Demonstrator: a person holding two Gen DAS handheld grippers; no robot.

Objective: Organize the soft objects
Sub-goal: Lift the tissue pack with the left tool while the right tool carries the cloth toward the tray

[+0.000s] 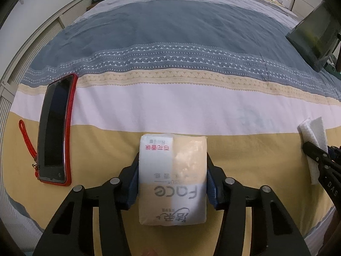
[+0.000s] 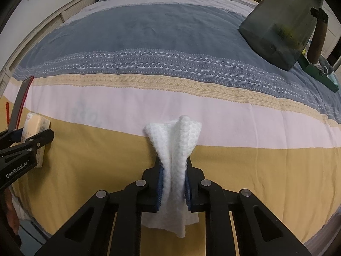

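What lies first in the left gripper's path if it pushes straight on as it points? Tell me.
The left gripper is already closed on the tissue pack, so that comes first; pushed further, it would likely press into the yellow band of the bedspread beneath.

glossy plastic-wrapped cream tissue pack (image 1: 172,179) | fluffy white fibrous cloth (image 2: 174,170) | matt woven striped bedspread (image 1: 170,42) | glossy red-cased phone (image 1: 55,131)

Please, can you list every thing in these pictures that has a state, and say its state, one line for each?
Left gripper: shut on the tissue pack.
Tissue pack: on the bed, gripped on both sides, wrapper closed.
Right gripper: shut on the white cloth.
White cloth: pinched in the middle, bunched up.
Phone: lying flat, screen dark.
Bedspread: spread out.
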